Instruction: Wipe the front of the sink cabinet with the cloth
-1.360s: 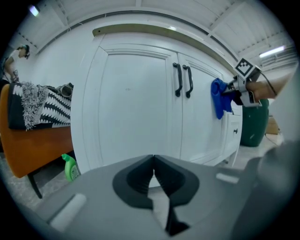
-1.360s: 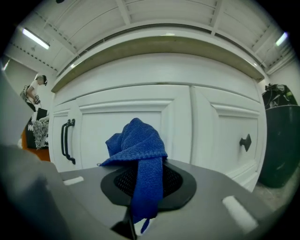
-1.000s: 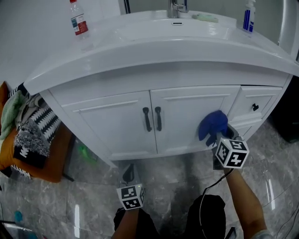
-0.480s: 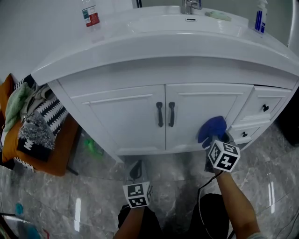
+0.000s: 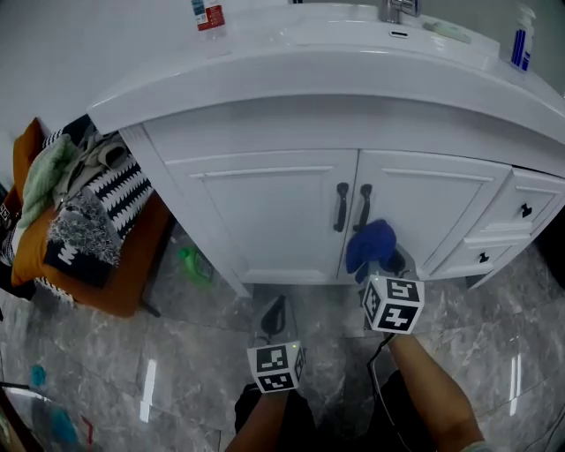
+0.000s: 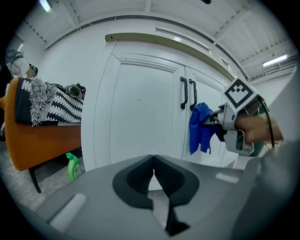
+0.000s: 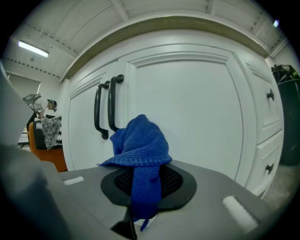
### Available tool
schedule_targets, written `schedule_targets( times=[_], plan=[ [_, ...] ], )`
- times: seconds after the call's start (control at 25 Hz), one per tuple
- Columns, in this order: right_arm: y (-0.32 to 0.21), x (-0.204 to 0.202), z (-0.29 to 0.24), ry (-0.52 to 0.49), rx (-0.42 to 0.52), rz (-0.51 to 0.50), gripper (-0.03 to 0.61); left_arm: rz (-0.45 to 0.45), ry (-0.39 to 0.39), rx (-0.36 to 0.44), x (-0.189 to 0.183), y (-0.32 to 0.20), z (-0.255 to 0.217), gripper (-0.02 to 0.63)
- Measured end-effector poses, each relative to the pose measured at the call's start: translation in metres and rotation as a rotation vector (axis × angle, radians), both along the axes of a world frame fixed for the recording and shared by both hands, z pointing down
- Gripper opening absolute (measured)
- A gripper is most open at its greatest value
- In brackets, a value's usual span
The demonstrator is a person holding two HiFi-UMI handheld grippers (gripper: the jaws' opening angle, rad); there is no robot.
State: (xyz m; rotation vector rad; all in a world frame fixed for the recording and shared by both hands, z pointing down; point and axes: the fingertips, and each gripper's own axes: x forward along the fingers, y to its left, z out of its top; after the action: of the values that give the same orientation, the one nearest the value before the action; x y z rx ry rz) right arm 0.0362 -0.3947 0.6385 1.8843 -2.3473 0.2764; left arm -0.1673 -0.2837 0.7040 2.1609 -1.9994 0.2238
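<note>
A white sink cabinet [image 5: 265,212] with two doors and a pair of black handles [image 5: 351,207] fills the head view. My right gripper [image 5: 378,261] is shut on a bunched blue cloth [image 5: 369,244], which sits against the right door just below the handles. In the right gripper view the cloth [image 7: 140,150] drapes over the jaws in front of the right door [image 7: 187,112]. My left gripper [image 5: 272,320] hangs low over the floor, jaws shut with nothing in them, short of the left door [image 6: 140,112]. The left gripper view also shows the cloth [image 6: 200,127] and the right gripper [image 6: 215,123].
An orange chair [image 5: 84,274] piled with clothes [image 5: 79,199] stands left of the cabinet. A green bottle [image 5: 196,263] lies on the marble floor by the cabinet's left corner. Drawers [image 5: 521,212] sit at the cabinet's right. Bottles [image 5: 208,12] stand on the counter.
My right gripper has slid the blue cloth leftwards across the right door, from near the drawers to just under the handles. The left gripper has stayed low.
</note>
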Motion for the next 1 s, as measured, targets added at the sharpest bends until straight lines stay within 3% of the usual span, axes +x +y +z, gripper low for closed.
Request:
schedule_targets(
  times=[0.4, 1.0],
  plan=[
    [0.006, -0.017, 0.006, -0.154, 0.029, 0.145, 0.057, -0.038, 0.043, 0.013, -0.020, 0.006, -0.005, 0.011],
    [0.008, -0.121, 0.014, -0.129, 0.009, 0.012, 0.067, -0.093, 0.049, 0.053, -0.049, 0.029, -0.024, 0.011]
  ],
)
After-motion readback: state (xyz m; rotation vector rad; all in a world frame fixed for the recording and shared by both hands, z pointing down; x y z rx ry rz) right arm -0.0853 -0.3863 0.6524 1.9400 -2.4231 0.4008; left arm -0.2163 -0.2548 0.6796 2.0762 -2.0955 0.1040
